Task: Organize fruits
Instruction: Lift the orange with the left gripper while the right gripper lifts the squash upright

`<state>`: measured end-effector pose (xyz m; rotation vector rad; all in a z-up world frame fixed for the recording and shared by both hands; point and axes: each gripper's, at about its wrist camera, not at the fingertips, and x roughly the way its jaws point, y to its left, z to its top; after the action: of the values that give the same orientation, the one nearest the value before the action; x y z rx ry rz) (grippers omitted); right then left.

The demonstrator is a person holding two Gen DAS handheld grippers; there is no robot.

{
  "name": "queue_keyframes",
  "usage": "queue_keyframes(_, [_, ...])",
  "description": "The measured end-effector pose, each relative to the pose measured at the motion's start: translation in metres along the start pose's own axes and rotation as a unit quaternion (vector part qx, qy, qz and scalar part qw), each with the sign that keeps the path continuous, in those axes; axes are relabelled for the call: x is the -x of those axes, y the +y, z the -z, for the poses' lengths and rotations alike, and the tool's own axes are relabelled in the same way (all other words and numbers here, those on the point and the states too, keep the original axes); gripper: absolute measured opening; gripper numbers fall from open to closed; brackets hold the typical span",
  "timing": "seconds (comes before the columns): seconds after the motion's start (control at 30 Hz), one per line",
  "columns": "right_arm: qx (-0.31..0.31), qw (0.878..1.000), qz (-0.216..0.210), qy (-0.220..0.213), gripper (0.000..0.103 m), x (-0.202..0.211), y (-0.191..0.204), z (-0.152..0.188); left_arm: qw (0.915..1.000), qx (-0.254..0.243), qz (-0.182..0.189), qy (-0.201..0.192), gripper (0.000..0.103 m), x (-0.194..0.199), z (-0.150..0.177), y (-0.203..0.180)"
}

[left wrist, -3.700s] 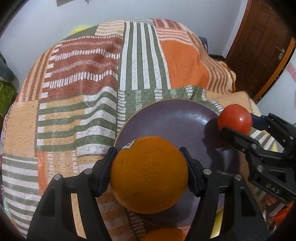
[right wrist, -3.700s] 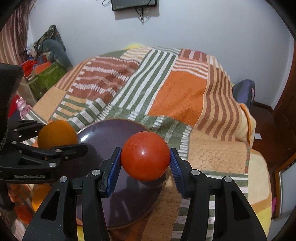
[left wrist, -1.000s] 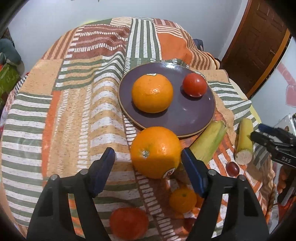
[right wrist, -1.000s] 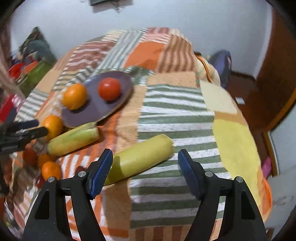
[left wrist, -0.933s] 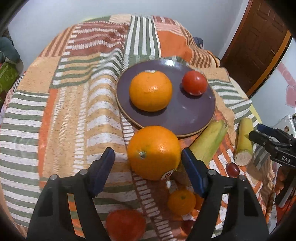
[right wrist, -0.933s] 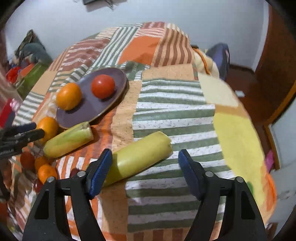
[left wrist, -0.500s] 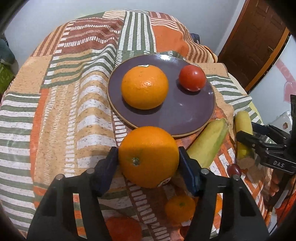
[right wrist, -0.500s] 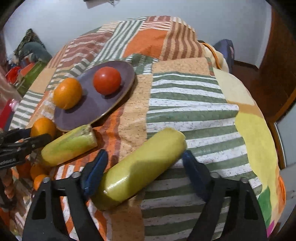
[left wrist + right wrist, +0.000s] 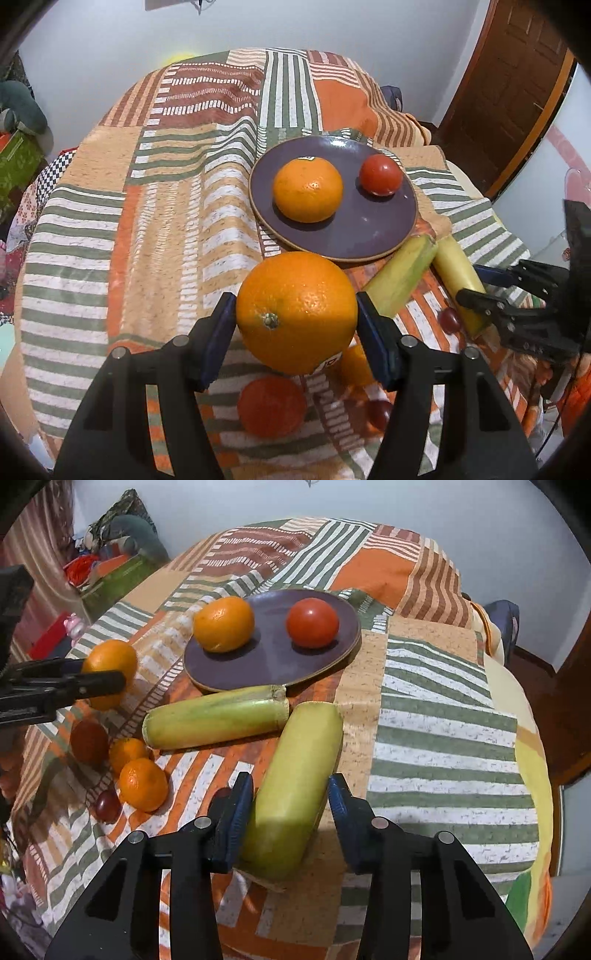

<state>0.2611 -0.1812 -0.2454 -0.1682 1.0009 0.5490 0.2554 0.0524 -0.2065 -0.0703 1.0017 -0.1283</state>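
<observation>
A purple plate [image 9: 365,236] [image 9: 273,664] on the striped blanket holds an orange [image 9: 307,189] [image 9: 224,624] and a tomato [image 9: 381,174] [image 9: 312,622]. My left gripper [image 9: 297,332] is shut on a big orange [image 9: 297,312] just in front of the plate; it also shows in the right wrist view [image 9: 109,672]. My right gripper [image 9: 291,805] is open around the near end of a pale yellow-green cylinder [image 9: 295,782] [image 9: 458,280] lying on the blanket. A green corn-like cob [image 9: 216,722] [image 9: 400,280] lies beside the plate.
Small oranges [image 9: 142,782], a tomato [image 9: 271,406] and grapes [image 9: 108,805] lie on the blanket near the front left. The bed edge drops off to the right; a wooden door [image 9: 509,92] stands beyond. Boxes and clutter [image 9: 110,572] sit at far left.
My left gripper closed on the big orange and lifted it slightly. My right gripper moved forward so the yellow-green cylinder now sits between its open fingers.
</observation>
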Motion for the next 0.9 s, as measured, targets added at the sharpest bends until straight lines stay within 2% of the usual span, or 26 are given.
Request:
queue_keyframes(0.1, [-0.016,1.000,-0.006,0.012,0.040,-0.008,-0.005,-0.007,1.0000,-0.001,0.000,0.000,0.063,0.004,0.004,-0.001])
queue_keyframes(0.27, [-0.021,1.000,0.013,0.017,0.041,-0.020,-0.001,-0.011,1.0000,-0.001,0.000,0.003,0.063,0.004,0.004,-0.003])
queue_keyframes(0.43, [-0.011,0.999,0.035,-0.017,0.036,0.000,-0.001,-0.016,1.0000,-0.004,0.000,-0.008,0.063,0.011,-0.002,-0.005])
queue_keyframes(0.7, [-0.024,0.996,0.025,-0.086,0.035,0.042,-0.010,-0.048,0.9994,-0.009,-0.002,-0.033,0.063,0.015,-0.024,-0.012])
queue_keyframes(0.9, [-0.012,0.994,0.010,-0.112,0.035,0.039,0.000,-0.079,0.9988,-0.016,-0.011,-0.046,0.063,0.014,-0.044,-0.014])
